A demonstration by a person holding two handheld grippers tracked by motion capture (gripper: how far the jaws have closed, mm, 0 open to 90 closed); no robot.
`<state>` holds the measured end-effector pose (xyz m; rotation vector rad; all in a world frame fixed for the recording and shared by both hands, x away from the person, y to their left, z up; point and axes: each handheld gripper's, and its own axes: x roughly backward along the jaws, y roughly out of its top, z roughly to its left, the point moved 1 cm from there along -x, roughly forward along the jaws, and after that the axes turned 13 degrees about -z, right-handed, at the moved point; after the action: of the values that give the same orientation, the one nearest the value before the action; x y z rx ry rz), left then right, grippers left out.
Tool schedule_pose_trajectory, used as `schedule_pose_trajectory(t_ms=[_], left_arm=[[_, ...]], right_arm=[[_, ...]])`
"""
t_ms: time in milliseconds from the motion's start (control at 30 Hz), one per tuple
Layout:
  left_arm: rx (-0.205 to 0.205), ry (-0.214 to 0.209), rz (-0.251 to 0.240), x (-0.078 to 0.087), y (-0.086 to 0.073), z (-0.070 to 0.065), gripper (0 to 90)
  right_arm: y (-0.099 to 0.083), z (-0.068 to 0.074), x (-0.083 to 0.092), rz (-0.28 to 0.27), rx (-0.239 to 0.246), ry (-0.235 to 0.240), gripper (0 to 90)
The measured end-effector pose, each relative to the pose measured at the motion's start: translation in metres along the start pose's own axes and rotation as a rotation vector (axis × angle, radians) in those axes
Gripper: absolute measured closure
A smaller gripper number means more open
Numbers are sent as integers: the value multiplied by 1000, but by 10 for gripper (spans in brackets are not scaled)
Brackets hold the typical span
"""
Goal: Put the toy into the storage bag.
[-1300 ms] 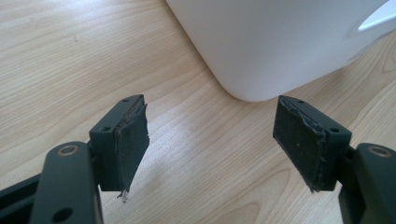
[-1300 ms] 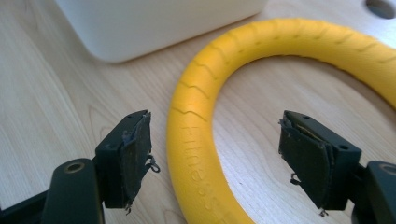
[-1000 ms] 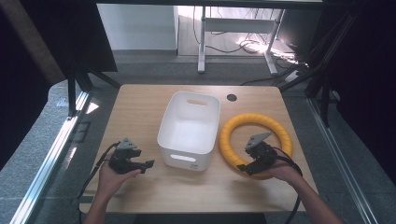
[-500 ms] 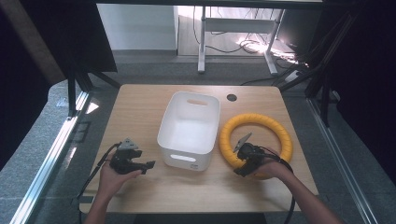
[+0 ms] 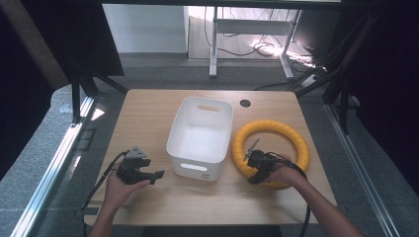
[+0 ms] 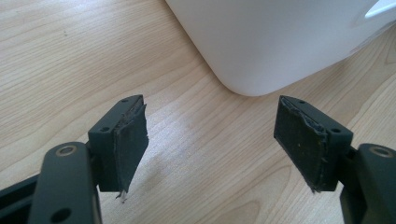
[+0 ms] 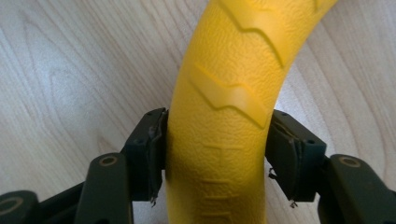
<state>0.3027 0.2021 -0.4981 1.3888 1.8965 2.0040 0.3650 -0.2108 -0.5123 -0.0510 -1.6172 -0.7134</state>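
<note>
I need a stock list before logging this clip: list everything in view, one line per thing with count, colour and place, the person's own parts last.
Table: one, light wood, centre of the high view.
Bin: one, white, empty, middle of the table.
Ring: one, yellow, ridged, flat on the table right of the bin.
Round hole: one, dark, table top behind the ring.
Desk frame: one, white, on the floor beyond the table.
Left gripper: one, black, fingers apart over bare table near the bin's corner.
Right gripper: one, black, fingers have just been closing, pressed on the ring's near side.
Hands: two, each holding a gripper.
</note>
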Motion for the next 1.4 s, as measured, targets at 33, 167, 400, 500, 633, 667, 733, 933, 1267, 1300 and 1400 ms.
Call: schedule_pose_trajectory(t_ms=[33, 167, 400, 500, 633, 667, 733, 933, 1267, 1300, 1400], left_arm=[[-1, -1, 1, 0, 0, 0, 259], [-4, -3, 1, 0, 0, -1, 259], [-5, -1, 2, 0, 0, 0, 259], [-5, 0, 3, -1, 0, 0, 259], [-6, -1, 4, -1, 0, -1, 259], [-5, -1, 3, -1, 0, -1, 259], [-5, -2, 3, -1, 0, -1, 259], [-7, -4, 3, -1, 1, -1, 259], [-2, -11, -2, -1, 1, -2, 260], [-3, -11, -1, -1, 1, -2, 259], [-3, -10, -3, 0, 2, -2, 259]], right_arm=[[1, -1, 0, 10, -1, 8, 467], [4, -1, 0, 37, -7, 17, 493], [2, -6, 4, 0, -49, 53, 504], [0, -8, 8, -27, -60, 62, 504], [-3, -11, 21, -103, -80, 69, 505], [-4, -13, 29, -152, -99, 81, 506], [-4, -15, 33, -177, -107, 89, 506], [-7, -21, 57, -328, -152, 126, 506], [-16, -26, 81, -508, -191, 111, 507], [-17, -26, 84, -525, -196, 109, 507], [-21, -28, 92, -599, -208, 109, 506]])
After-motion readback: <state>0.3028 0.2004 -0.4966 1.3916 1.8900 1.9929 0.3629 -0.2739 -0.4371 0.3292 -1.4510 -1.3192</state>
